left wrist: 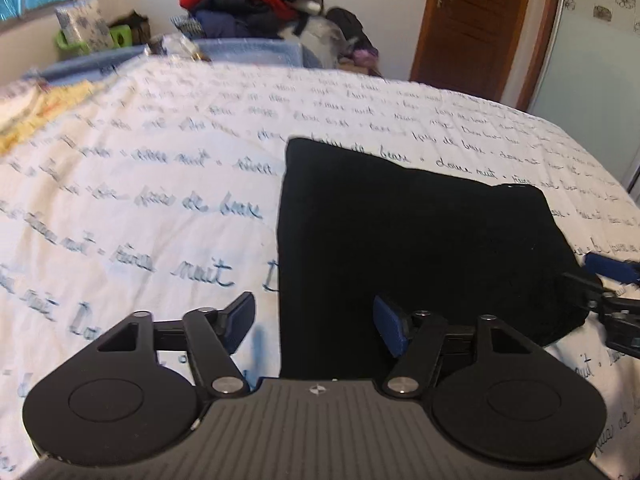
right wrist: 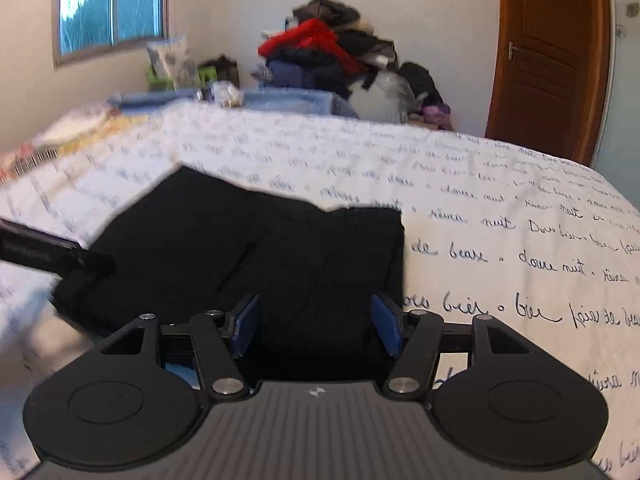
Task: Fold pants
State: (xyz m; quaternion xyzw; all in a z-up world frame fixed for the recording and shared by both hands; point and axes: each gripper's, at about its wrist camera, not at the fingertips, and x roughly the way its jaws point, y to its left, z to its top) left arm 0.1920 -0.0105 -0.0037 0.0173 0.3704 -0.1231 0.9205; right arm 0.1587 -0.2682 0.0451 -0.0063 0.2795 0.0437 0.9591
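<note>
Black pants [left wrist: 400, 248] lie folded on script-printed bedspread [left wrist: 160, 184]; left gripper [left wrist: 314, 324] and right gripper [right wrist: 316, 324] both spread wide, holding nothing.

Bedspread [left wrist: 140, 184] lies bare left & beyond the folded black pants [left wrist: 400, 248], free to pass; far edge blocked by clothes pile [left wrist: 248, 0] & blue bin [left wrist: 260, 50], w/ right gripper [left wrist: 612, 280] crowding pants' right side.
</note>
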